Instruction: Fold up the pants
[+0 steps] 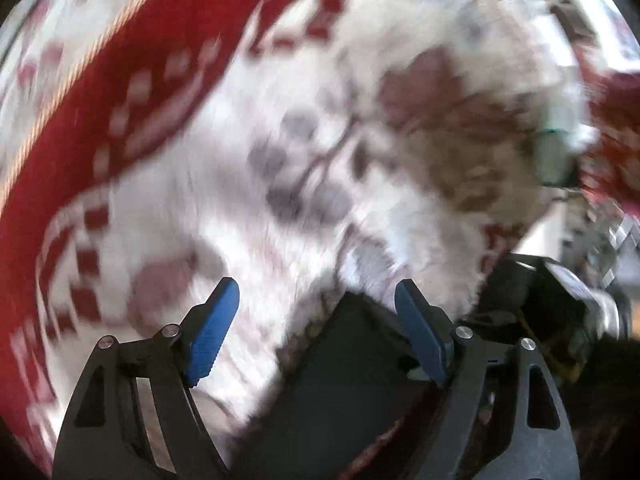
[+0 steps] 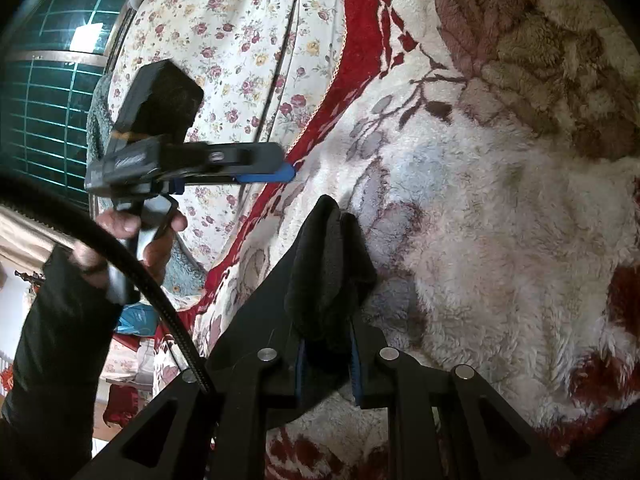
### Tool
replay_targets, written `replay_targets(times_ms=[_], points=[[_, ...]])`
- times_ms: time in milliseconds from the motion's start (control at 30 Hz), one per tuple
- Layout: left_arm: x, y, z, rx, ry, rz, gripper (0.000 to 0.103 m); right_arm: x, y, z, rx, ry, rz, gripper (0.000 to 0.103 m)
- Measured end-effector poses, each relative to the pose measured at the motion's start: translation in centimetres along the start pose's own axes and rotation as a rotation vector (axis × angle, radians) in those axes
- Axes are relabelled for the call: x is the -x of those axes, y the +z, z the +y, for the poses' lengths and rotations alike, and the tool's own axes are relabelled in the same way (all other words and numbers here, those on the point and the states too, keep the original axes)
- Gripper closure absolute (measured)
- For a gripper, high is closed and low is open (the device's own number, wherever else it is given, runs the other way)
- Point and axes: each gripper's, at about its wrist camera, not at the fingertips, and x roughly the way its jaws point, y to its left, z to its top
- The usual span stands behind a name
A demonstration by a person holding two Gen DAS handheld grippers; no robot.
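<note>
The pants (image 2: 328,272) are black fabric. My right gripper (image 2: 326,360) is shut on a bunched fold of them and holds it above a fluffy white blanket (image 2: 500,240) with red and brown flowers. In the left wrist view, which is motion-blurred, the pants (image 1: 344,380) show as a dark patch low between the fingers. My left gripper (image 1: 316,320) is open and empty, its blue pads wide apart over the blanket (image 1: 224,208). The left gripper also shows side-on in the right wrist view (image 2: 280,174), held by a hand, left of the pants and apart from them.
A red patterned border (image 2: 360,52) runs along the blanket's edge. Beyond it lies a floral sheet (image 2: 224,60). A green tiled wall (image 2: 44,92) stands at far left. A black cable (image 2: 132,268) crosses the lower left. The right gripper body (image 1: 560,292) shows at right.
</note>
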Motion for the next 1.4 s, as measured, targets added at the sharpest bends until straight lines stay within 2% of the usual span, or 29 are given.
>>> replay_targets(times_ms=[167, 300, 433, 533, 667, 700, 733, 800, 933, 1200, 1267, 1333, 1400], points=[[-3.8, 0.0, -2.3, 0.210, 0.223, 0.173, 0.023, 0.0, 0.0, 0.1, 0.000, -0.003, 0.000, 0.087], [-4.4, 0.5, -3.8, 0.260, 0.252, 0.167, 0.023, 0.0, 0.0, 0.2, 0.002, -0.004, -0.002, 0.087], [-4.9, 1.3, -4.7, 0.272, 0.263, 0.155, 0.023, 0.0, 0.0, 0.3, 0.001, -0.003, -0.001, 0.087], [-6.1, 1.5, -6.1, 0.282, 0.241, 0.182, 0.024, -0.1, 0.0, 0.3, 0.001, -0.004, -0.001, 0.087], [-6.1, 0.7, -5.6, 0.265, 0.281, 0.130, 0.026, -0.1, -0.1, 0.3, -0.001, -0.005, -0.001, 0.087], [-6.0, 0.3, -5.6, 0.268, 0.283, 0.107, 0.033, -0.1, -0.1, 0.3, -0.001, -0.005, -0.001, 0.087], [-5.6, 0.2, -5.8, 0.274, 0.285, 0.086, 0.046, -0.1, -0.1, 0.4, -0.001, -0.005, -0.001, 0.087], [-5.4, 0.0, -6.5, 0.277, 0.281, 0.078, 0.062, -0.1, -0.1, 0.4, -0.001, -0.005, -0.002, 0.087], [-5.5, 0.4, -7.1, 0.289, 0.270, 0.089, 0.066, -0.2, -0.1, 0.4, -0.001, -0.006, -0.003, 0.087], [-4.5, 0.6, -4.5, 0.290, 0.256, 0.069, 0.067, -0.1, -0.1, 0.3, 0.000, -0.009, -0.003, 0.087], [-4.2, 0.1, -4.1, 0.303, 0.230, 0.058, 0.071, -0.1, 0.0, 0.2, 0.001, -0.008, -0.003, 0.087], [-4.0, -0.4, -3.7, 0.310, 0.213, 0.051, 0.081, -0.1, 0.0, 0.3, 0.002, -0.006, -0.004, 0.087], [-4.0, -1.0, -3.3, 0.321, 0.197, 0.039, 0.085, 0.0, -0.1, 0.3, 0.005, -0.006, -0.006, 0.087]])
